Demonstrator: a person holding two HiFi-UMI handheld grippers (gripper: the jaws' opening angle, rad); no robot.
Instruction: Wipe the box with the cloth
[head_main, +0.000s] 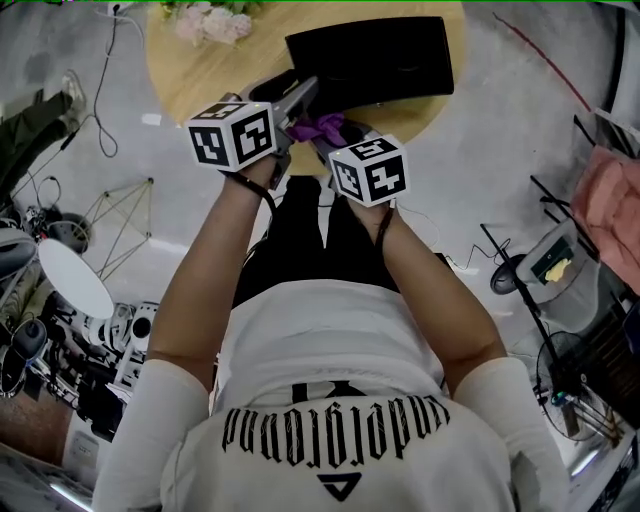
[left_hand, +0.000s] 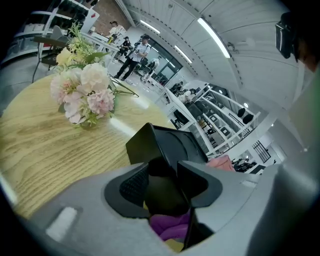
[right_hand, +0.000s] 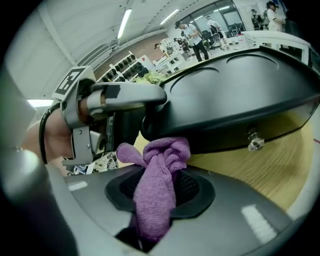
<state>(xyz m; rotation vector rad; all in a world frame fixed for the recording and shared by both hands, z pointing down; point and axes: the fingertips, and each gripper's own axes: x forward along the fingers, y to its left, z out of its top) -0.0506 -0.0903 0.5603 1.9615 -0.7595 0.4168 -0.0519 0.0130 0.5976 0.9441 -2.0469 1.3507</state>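
Crumpled purple terry cloth (right_hand: 165, 155) clenched in right gripper (right_hand: 159, 181), just under front edge of flat black box (right_hand: 235, 100) lying ahead; left gripper (left_hand: 162, 184) clamps box corner.

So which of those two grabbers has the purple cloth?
The right gripper: its fingers pinch the purple cloth, while the left gripper clamps the black box.
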